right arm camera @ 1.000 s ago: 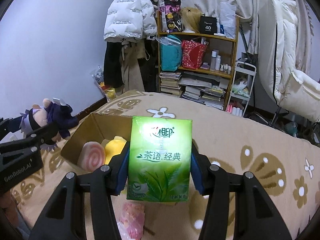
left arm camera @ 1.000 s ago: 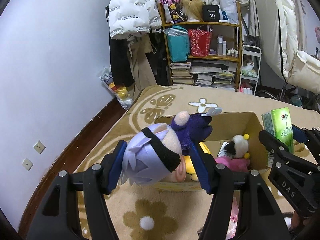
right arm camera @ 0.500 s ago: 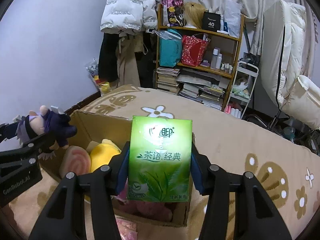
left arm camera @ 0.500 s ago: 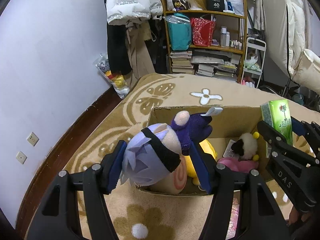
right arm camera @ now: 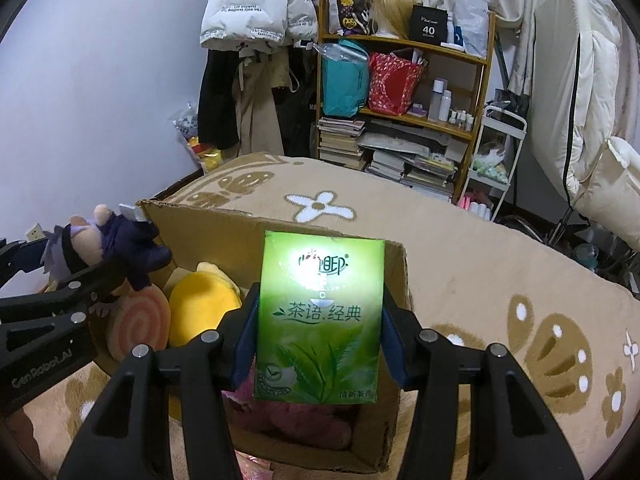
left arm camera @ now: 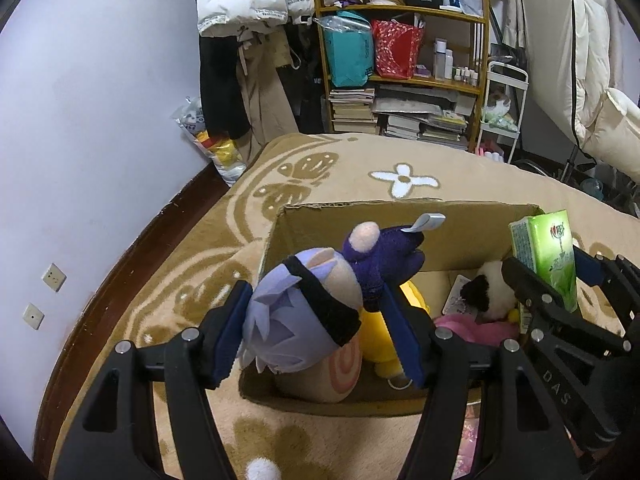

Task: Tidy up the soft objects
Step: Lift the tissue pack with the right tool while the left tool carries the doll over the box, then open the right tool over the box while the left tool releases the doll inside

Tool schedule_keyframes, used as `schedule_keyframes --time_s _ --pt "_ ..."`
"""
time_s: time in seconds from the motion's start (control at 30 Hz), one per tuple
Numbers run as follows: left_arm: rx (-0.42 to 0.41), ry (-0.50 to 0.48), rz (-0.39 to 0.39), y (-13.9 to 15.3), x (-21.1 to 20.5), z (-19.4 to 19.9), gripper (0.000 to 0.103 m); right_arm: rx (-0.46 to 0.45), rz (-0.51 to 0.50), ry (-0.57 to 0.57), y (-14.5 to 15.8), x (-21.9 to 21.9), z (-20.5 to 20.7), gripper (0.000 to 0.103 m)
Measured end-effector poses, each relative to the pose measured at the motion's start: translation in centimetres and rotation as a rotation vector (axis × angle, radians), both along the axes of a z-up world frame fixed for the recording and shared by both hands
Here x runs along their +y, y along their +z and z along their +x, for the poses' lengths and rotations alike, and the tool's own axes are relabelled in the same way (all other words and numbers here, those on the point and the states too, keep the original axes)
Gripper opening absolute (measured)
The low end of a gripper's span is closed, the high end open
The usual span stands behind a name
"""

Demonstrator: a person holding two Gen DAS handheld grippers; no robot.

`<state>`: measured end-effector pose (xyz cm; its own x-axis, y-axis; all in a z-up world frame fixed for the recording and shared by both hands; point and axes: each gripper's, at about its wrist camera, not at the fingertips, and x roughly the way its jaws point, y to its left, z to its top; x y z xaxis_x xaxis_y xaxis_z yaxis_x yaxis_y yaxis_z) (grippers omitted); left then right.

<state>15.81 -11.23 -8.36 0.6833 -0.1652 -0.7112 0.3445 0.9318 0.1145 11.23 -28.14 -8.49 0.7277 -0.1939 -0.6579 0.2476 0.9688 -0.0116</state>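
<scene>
My left gripper [left arm camera: 320, 332] is shut on a plush doll [left arm camera: 312, 320] with lilac hair, a black blindfold and a dark purple body, held over the near left corner of an open cardboard box [left arm camera: 392, 228]. My right gripper [right arm camera: 320, 340] is shut on a green tissue pack [right arm camera: 320, 320], held above the box's right side [right arm camera: 396, 280]; the pack also shows in the left wrist view [left arm camera: 552, 260]. Inside the box lie a yellow plush [right arm camera: 204, 304], a pink swirl cushion [right arm camera: 140, 320], a pink plush [left arm camera: 476, 328] and a black-and-white plush [left arm camera: 488, 292].
The box sits on a tan flower-patterned blanket [right arm camera: 480, 260]. A pink packet [left arm camera: 468, 440] lies on the blanket by the box's near side. A cluttered bookshelf [left arm camera: 404, 72], hanging coats [left arm camera: 244, 60] and a white padded chair [right arm camera: 592, 120] stand behind. A wall [left arm camera: 80, 120] runs along the left.
Both grippers have moved forward and over the box with their loads still held. The box now lies directly beneath the doll and the tissue pack.
</scene>
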Motion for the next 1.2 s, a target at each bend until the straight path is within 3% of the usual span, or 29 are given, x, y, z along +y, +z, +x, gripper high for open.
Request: schedule_keyframes --time_s 0.4,0.77,0.83,1.07,1.13,1.2 --pt "0.015 0.001 0.011 -0.7 -0.2 0.1 0.072 0.028 0.041 -0.008 -1.2 -0.9 0.0 0.056" --pt "0.011 0.016 0.018 -0.6 0.4 -0.2 0.087 0.025 0.066 0.011 -1.1 -1.0 -0.4 0.064" --pt "0.001 0.016 0.022 -0.3 0.5 -0.4 0.088 0.023 0.07 0.013 -1.0 -0.8 -0.5 0.073" --pt "-0.023 0.019 0.018 0.8 1.2 -1.6 0.095 0.006 0.085 0.007 -0.2 -0.4 -1.1 0.082" --pt "-0.022 0.024 0.013 1.2 1.6 -1.8 0.097 0.004 0.076 -0.009 0.0 -0.4 -1.4 0.093" --pt "-0.023 0.029 0.0 1.7 2.0 -2.1 0.097 -0.013 0.083 -0.015 0.3 -0.5 -2.0 0.094"
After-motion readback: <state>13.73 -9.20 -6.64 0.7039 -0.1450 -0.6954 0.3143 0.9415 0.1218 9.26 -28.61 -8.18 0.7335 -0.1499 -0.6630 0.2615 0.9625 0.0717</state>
